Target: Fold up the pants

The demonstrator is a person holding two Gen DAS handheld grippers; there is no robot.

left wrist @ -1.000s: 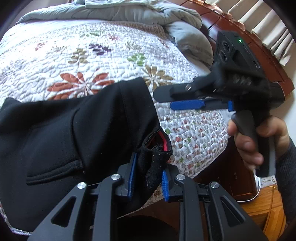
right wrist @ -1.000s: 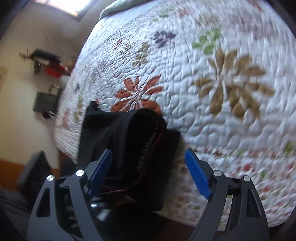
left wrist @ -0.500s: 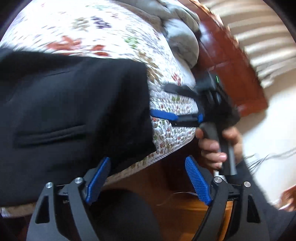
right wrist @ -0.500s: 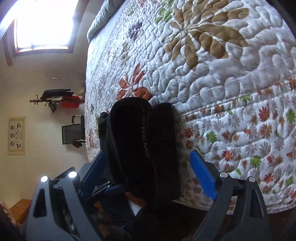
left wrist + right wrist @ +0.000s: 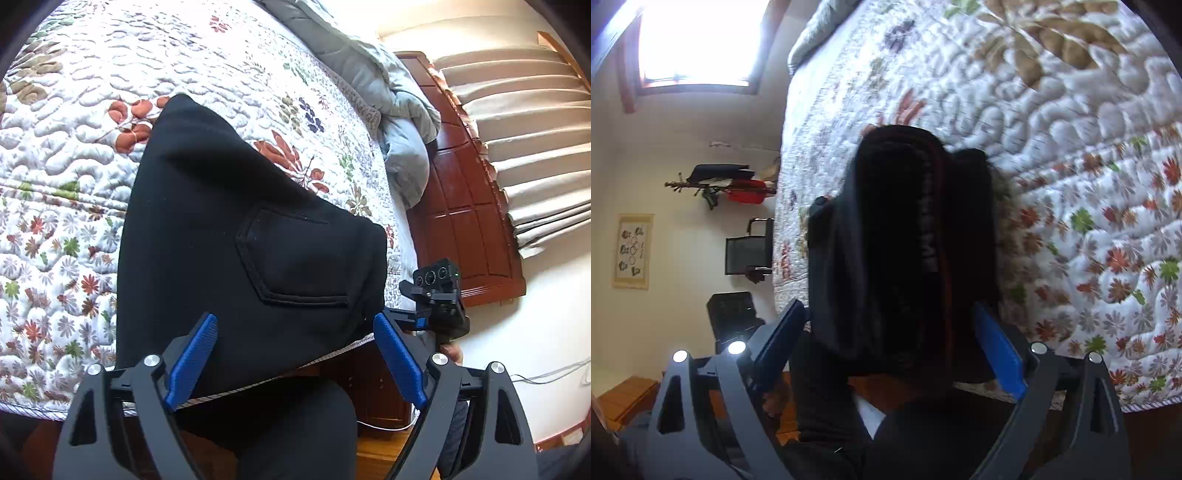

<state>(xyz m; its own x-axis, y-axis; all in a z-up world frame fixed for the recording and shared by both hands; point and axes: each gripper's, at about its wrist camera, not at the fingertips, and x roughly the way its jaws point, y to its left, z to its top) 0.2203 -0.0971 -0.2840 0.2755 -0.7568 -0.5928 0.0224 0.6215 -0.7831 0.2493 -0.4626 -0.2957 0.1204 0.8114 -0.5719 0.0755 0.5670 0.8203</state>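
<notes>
The black pants (image 5: 236,243) lie folded on the floral quilt (image 5: 74,155) at the bed's near edge, back pocket up. My left gripper (image 5: 295,362) is open and empty, pulled back just off the pants' near edge. In the right wrist view the pants' waistband end (image 5: 905,236), with a red stripe and white lettering, faces me. My right gripper (image 5: 890,343) is open around that end, its blue pads on either side and not pressing. The right gripper also shows in the left wrist view (image 5: 436,306), beside the pants' right corner.
A grey duvet (image 5: 388,110) is bunched at the head of the bed by the dark wooden headboard (image 5: 469,206). Curtains (image 5: 524,129) hang behind. A chair (image 5: 750,247) and coat rack (image 5: 720,184) stand across the room. My dark-clad leg (image 5: 295,428) is below the bed edge.
My left gripper has let go of the pants' waistband corner, opened wide and drawn back. The right gripper has drawn back toward the bed's edge, staying open around the waistband end.
</notes>
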